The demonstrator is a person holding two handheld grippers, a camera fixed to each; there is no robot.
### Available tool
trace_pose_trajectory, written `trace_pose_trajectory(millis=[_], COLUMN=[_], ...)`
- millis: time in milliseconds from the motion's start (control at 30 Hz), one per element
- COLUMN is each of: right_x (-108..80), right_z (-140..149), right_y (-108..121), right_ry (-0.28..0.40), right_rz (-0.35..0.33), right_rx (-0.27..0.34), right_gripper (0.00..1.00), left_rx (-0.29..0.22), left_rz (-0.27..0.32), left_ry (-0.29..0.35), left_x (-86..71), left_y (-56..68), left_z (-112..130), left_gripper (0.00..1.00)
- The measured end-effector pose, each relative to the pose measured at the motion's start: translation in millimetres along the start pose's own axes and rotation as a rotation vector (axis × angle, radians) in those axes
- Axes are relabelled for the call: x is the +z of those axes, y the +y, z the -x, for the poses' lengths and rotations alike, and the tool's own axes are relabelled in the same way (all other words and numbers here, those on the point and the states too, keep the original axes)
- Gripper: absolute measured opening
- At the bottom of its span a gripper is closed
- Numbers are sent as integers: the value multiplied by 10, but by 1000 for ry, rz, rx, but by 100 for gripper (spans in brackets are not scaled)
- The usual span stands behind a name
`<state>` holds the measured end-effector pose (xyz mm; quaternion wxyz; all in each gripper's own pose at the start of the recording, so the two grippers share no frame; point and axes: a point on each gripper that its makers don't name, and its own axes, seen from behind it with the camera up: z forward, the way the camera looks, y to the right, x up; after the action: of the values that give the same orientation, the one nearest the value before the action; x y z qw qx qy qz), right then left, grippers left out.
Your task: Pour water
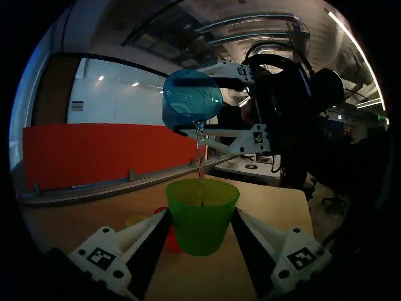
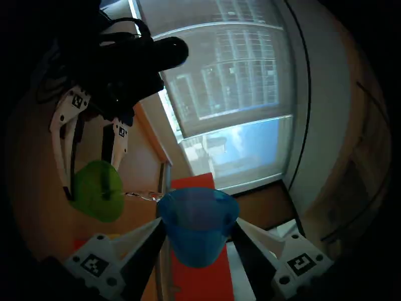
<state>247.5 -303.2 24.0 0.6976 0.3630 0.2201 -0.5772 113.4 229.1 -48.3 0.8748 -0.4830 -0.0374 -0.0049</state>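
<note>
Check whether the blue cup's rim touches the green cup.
Apart. The left gripper view shows the blue cup tilted above the green cup, a water stream crossing the gap.

An open office is showing: pipes (image 1: pixel 250 21) and strip lights (image 1: pixel 353 45) are running overhead; a glass wall (image 1: pixel 118 95) and white desk (image 1: pixel 250 169) are standing behind.

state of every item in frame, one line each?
blue translucent plastic cup: tilted, pouring.
green translucent plastic cup: upright, catching the stream.
water stream: falling from blue cup into green cup.
left hand-held gripper: shut on green cup.
right hand-held gripper: shut on blue cup.
</note>
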Motion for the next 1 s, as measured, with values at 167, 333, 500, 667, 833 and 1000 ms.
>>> trace_pose_trajectory(millis=[167, 333, 500, 667, 833, 1000], right_x=[11, 16, 12, 10, 9, 3], right_z=[7, 8, 6, 0, 3, 20], right_y=[21, 41, 60, 90, 119, 134], right_ry=[-2, -2, -1, -2, -2, -4], right_rz=[6, 11, 14, 18, 24, 25], right_rx=[-20, -41, -55, -72, -89, -102], right_gripper=[86, 86, 86, 86, 86, 86], left_rx=[16, 16, 11, 15, 16, 15], left_rz=[0, -5, -5, -4, -2, -5], left_ry=[-1, -1, 1, 0, 0, 1], left_x=[-8, -5, -9, -10, -9, -7], left_y=[22, 1, -3, 8, 14, 5], left_z=[-18, -20, -26, -35, -41, -38], left_gripper=[81, 81, 81, 81, 81, 81])
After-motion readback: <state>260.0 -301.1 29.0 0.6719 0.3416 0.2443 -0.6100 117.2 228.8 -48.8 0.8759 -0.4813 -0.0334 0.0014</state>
